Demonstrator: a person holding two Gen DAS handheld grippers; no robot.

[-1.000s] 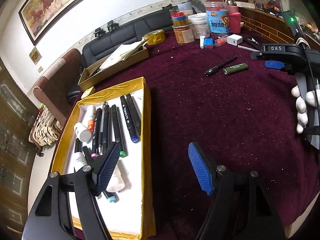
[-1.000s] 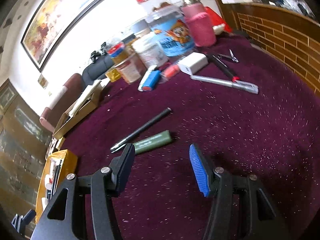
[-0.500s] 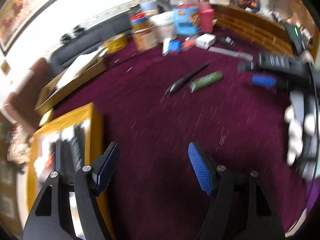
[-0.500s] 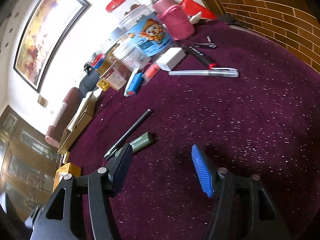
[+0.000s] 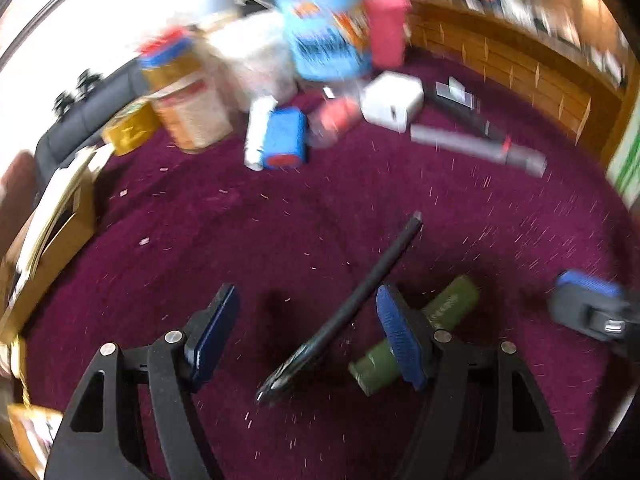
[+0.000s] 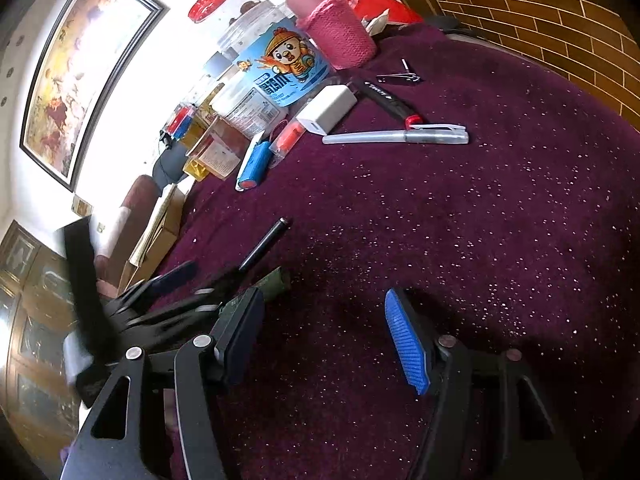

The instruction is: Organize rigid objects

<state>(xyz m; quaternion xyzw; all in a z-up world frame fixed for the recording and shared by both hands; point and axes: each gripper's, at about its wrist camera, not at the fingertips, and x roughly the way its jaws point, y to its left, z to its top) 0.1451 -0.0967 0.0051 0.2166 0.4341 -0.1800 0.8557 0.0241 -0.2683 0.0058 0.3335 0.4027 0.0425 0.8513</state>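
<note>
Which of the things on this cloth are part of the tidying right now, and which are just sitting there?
In play:
- black pen, between the open left tongs
- green tube beside it
- right tongs, open over bare cloth

Lying about:
- white charger
- silver pen
- nail clipper
- cartoon jar
- pink bottle
</note>
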